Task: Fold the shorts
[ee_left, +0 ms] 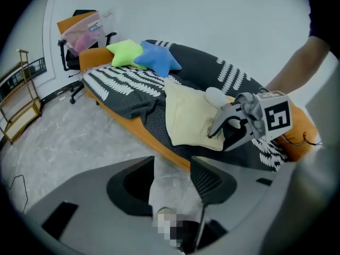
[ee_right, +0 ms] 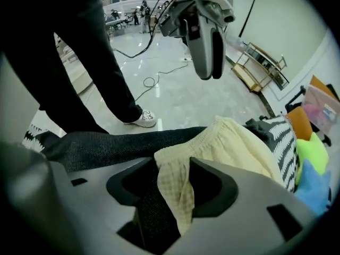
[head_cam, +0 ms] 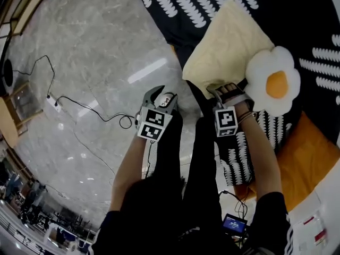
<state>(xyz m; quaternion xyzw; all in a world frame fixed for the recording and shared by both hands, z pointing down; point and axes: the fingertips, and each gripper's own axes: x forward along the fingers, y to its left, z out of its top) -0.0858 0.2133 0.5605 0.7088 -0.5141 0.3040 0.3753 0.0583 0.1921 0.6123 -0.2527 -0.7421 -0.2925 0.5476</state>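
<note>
Three cushions [ee_left: 156, 60] (probably), one shorts [head_cam: 226, 47]

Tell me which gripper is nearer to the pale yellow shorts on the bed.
Right. The right gripper has an edge of the shorts between its open jaws. The left gripper hangs over the floor beside the bed, apart from the shorts.

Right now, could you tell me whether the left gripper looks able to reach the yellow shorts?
Probably yes: the left gripper hangs empty, fingers apart, beside the bed, and nothing lies between it and the shorts.
</note>
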